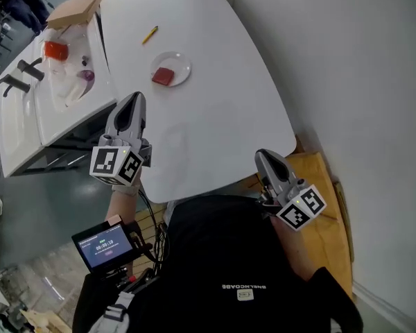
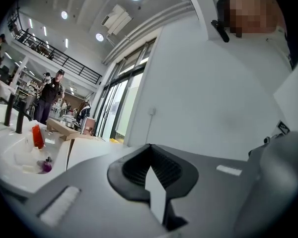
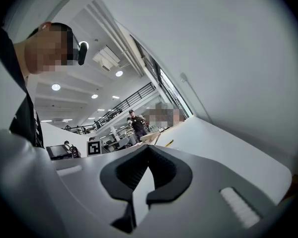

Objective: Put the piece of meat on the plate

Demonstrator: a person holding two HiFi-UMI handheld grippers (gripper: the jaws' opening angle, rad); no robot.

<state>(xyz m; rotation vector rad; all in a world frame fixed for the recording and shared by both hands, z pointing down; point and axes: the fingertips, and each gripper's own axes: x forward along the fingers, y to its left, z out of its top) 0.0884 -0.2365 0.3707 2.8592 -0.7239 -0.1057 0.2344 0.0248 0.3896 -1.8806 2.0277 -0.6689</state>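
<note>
A red piece of meat [image 1: 163,76] lies on a small white plate [image 1: 182,62] toward the far side of the white table [image 1: 215,116]. My left gripper [image 1: 134,99] hovers over the table's near left edge, well short of the plate; its jaws are shut with nothing between them. My right gripper [image 1: 262,156] sits at the table's near right edge, also shut and holding nothing. In the left gripper view my left gripper [image 2: 150,147] shows closed pads, and in the right gripper view my right gripper [image 3: 148,148] looks the same. Neither gripper view shows the plate.
A yellow pencil [image 1: 150,35] lies beyond the plate. Left of the table is a white sink [image 1: 28,116] with dark faucets [image 1: 21,75], a red item [image 1: 55,50] and a purple object [image 1: 87,76]. A cardboard box [image 1: 76,9] stands behind it. People stand far off.
</note>
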